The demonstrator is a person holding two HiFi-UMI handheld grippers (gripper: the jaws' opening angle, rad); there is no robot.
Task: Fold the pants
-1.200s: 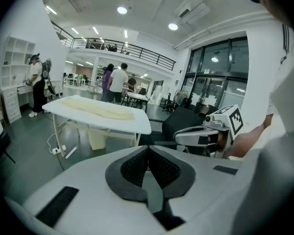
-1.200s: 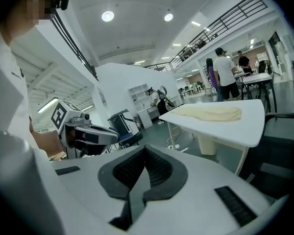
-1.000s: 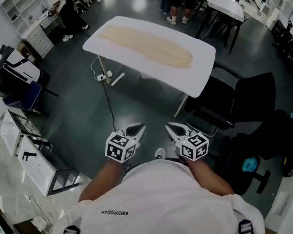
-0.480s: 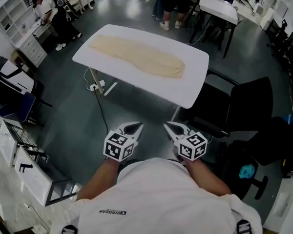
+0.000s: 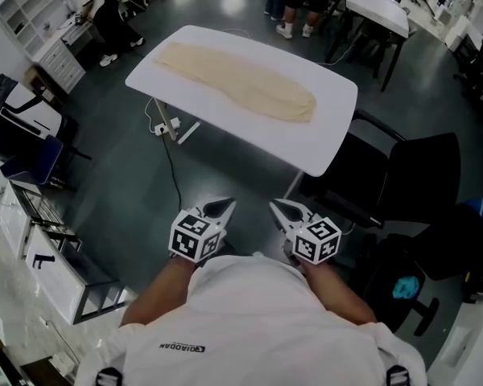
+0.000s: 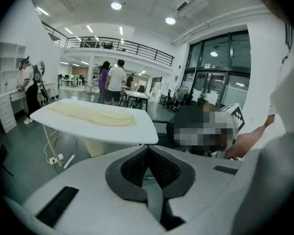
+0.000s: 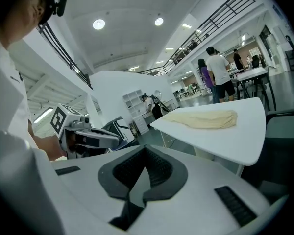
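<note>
One pair of cream fabric pants (image 5: pixel 237 80) lies spread flat on one white rectangular desk (image 5: pixel 326 139). The left gripper (image 5: pixel 225 207) and right gripper (image 5: pixel 278 207) hang well apart from it, both sets of fingers together, empty.

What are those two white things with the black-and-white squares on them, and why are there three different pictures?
Those are grabbers that a person holds, one in each hand: the left gripper and the right gripper. The patterned cubes are part of them. The picture from above comes from a camera on the person's head. The other two come from a small camera riding on each gripper, looking along its two jaws. Ahead stands a white table with cream pants stretched out on it, not yet folded. Both grippers have their jaws closed and hold nothing. They are not at the table, so the folding has not started.
</note>
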